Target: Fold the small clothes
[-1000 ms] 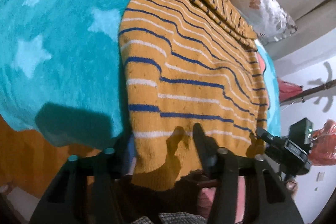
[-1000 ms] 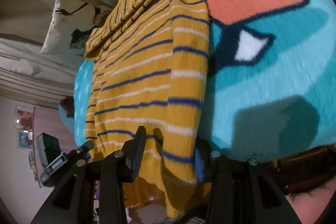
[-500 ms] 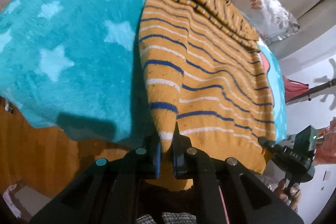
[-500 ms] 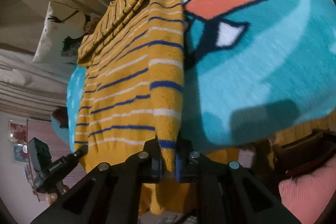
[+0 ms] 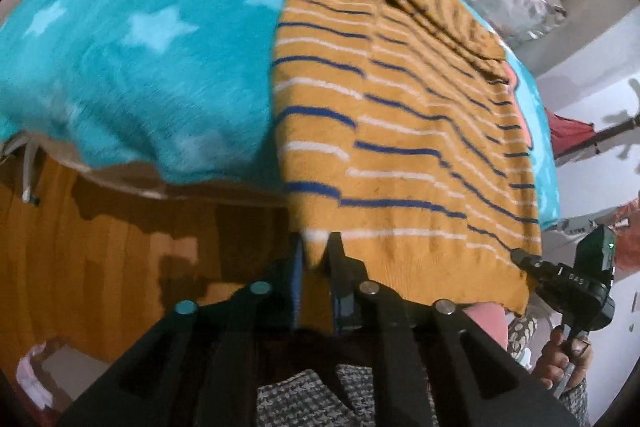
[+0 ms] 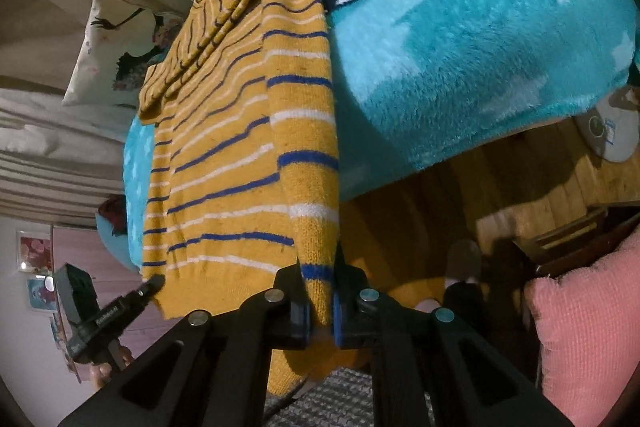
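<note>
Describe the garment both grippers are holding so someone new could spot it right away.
On the teal blanket covering the bed lies a knitted sweater. The left gripper and right gripper pinch its lower edge. It alone is mustard yellow with blue and white stripes.

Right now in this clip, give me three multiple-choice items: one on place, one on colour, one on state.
1. What does the striped sweater lie on?
A. a teal star-print blanket
B. a wooden floor
C. a chair

2. The sweater's stripes are:
A. red and black
B. blue and white
C. green only

3. The left hand-held gripper and right hand-held gripper are:
A. both open
B. one open
C. both shut on the hem

Answers: 1 A, teal plush shows on both sides of it; 2 B, blue and white bands cross the mustard knit; 3 C, each one's fingers pinch a bottom corner.
</note>
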### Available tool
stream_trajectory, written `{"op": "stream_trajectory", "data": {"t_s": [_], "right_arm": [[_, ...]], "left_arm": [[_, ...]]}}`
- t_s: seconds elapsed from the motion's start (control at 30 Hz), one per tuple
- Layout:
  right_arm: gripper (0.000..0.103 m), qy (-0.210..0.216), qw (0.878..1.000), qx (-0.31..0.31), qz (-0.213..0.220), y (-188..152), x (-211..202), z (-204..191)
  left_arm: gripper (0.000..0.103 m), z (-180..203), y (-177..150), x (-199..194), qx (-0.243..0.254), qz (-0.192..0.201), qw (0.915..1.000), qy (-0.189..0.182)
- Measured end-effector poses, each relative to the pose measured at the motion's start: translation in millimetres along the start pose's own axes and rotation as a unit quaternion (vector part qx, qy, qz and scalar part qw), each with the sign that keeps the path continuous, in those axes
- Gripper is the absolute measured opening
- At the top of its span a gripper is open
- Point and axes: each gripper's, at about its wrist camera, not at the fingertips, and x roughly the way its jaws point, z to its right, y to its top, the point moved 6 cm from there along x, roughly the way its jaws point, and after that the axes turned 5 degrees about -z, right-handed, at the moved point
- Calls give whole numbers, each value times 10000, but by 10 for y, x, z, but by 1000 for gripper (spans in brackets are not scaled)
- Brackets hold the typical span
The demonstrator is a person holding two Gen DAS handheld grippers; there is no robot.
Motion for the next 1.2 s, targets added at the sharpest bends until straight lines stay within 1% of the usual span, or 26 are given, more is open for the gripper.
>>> {"op": "stream_trajectory", "data": {"t_s": [0.1, 0.13, 0.17, 0.27, 0.3, 0.33, 0.37, 0.43, 0.53, 0.57, 0.63, 0.67, 0.73, 0.8, 0.83, 0.87, 0.9, 0.93, 0.97, 1.07, 1.2], "right_arm": [[9, -167, 9997, -185, -49, 15, 69, -52], [9, -236, 9994, -239, -73, 21, 99, -70], [10, -308, 9991, -285, -108, 21, 135, -69], [12, -536, 9979, -301, -216, 47, 235, 14], [14, -649, 9972, -266, -256, 60, 276, 57], [19, -755, 9964, -210, -310, 66, 313, 109], [28, -899, 9952, -167, -361, 61, 336, 173], [36, -1210, 9917, -191, -388, 53, 307, 289], [37, -1586, 9868, -175, -261, 49, 171, 419], [37, -1665, 9859, -132, -137, 62, 74, 451], [39, -1697, 9854, -134, 87, 105, -81, 432], [43, -1722, 9848, -165, 183, 134, -138, 405], [48, -1781, 9828, -304, 373, 211, -238, 300], [49, -1793, 9811, -531, 502, 303, -287, 121], [49, -1802, 9800, -644, 541, 336, -293, 28], [51, -1818, 9784, -794, 585, 380, -288, -74], [53, -1833, 9762, -983, 614, 430, -267, -189], [58, -1845, 9748, -1091, 619, 442, -221, -284], [61, -1866, 9724, -1271, 592, 484, -170, -367], [61, -1917, 9697, -1455, 416, 538, -21, -424], [61, -1839, 9735, -1357, 131, 573, 88, -288]], "left_arm": [[26, -168, -38, -79, -132, 132, 9998, 54], [34, -227, -58, -105, -210, 185, 9996, 45], [39, -279, -60, -129, -290, 243, 9993, 39], [44, -455, -86, -199, -477, 383, 9981, 117], [44, -499, -88, -212, -512, 414, 9977, 166], [45, -524, -92, -218, -524, 436, 9975, 209], [46, -537, -98, -228, -521, 455, 9973, 248], [48, -532, -104, -251, -469, 506, 9970, 349], [52, -476, -112, -309, -329, 586, 9960, 582], [52, -437, -100, -332, -249, 626, 9956, 653], [54, -330, -54, -385, -46, 716, 9937, 861], [56, -271, -23, -420, 44, 769, 9925, 947], [60, -110, 47, -482, 257, 888, 9902, 1046], [65, 65, 129, -541, 482, 1004, 9869, 1171], [69, 145, 170, -569, 585, 1061, 9851, 1218], [74, 219, 214, -593, 672, 1115, 9835, 1257], [76, 293, 268, -609, 741, 1168, 9817, 1307], [78, 337, 307, -609, 762, 1194, 9808, 1338], [78, 374, 345, -595, 757, 1194, 9807, 1352], [78, 383, 400, -508, 549, 1088, 9848, 1238], [78, 114, 366, -303, 90, 926, 9914, 917]]}}
